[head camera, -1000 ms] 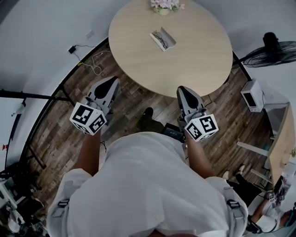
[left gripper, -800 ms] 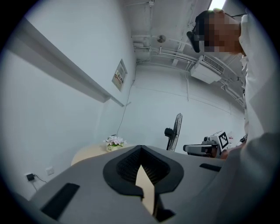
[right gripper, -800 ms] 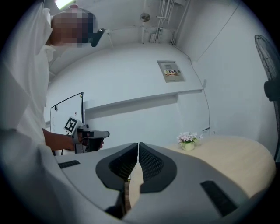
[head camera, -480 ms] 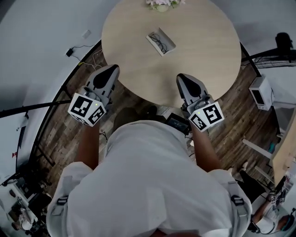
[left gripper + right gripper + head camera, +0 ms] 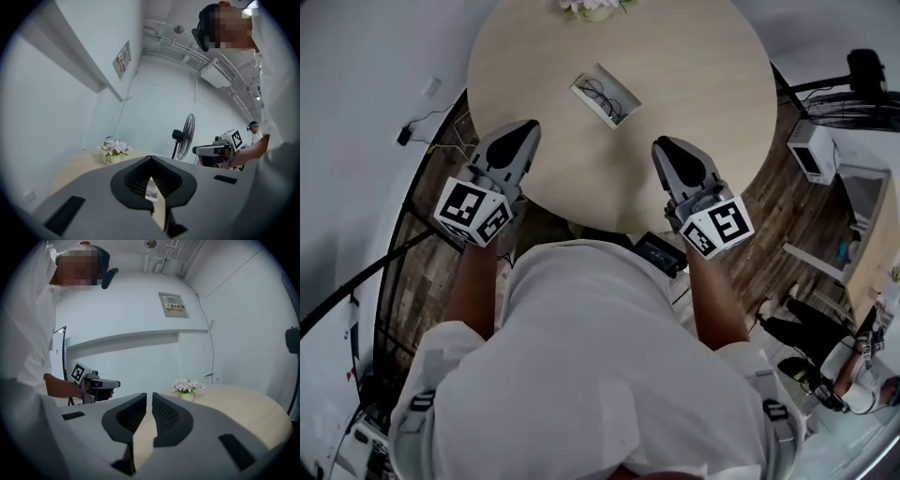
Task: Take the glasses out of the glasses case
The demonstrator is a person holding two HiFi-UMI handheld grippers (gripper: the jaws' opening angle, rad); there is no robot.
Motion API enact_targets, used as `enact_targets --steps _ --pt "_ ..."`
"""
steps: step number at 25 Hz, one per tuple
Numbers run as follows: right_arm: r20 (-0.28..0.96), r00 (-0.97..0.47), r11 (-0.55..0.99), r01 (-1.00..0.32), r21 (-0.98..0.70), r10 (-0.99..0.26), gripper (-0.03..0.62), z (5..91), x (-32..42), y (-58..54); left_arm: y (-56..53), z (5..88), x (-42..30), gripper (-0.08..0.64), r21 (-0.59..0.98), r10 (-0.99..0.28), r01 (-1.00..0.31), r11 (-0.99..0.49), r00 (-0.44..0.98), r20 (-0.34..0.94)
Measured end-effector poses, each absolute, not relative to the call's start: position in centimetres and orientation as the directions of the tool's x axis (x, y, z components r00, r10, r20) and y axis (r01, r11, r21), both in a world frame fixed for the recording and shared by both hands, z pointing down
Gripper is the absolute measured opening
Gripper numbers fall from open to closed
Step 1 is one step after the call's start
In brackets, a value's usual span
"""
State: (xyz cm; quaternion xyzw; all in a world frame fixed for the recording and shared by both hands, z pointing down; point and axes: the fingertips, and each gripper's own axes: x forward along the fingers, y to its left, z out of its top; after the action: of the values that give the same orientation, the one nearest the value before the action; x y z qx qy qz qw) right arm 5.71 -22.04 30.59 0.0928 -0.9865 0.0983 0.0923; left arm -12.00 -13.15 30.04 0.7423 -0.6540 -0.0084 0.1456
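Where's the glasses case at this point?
In the head view the open glasses case lies on the round table, just nearer than the flower pot at its far edge, ahead of the left gripper and right gripper.

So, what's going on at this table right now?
A person stands at the round table holding a tool in each hand. The left tool and right tool hover at its near edge, jaws together and empty. The glasses lie untouched in the open glasses case further across, with flowers at the far edge.
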Motion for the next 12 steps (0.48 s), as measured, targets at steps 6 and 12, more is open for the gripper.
enact_targets --steps 6,12 --pt "0.337 -0.909 0.939 -0.310 -0.147 -0.247 0.074 33.6 -0.1 -25.5 -19.9 35.2 -16.7 0.012 0.263 -0.922 -0.935 -0.239 0.303 0.242" --pt "0.517 -0.809 0.920 -0.379 -0.099 -0.278 0.092 39.6 -3.7 -28.2 -23.5 40.3 -16.7 0.012 0.306 -0.857 -0.883 -0.357 0.440 0.268"
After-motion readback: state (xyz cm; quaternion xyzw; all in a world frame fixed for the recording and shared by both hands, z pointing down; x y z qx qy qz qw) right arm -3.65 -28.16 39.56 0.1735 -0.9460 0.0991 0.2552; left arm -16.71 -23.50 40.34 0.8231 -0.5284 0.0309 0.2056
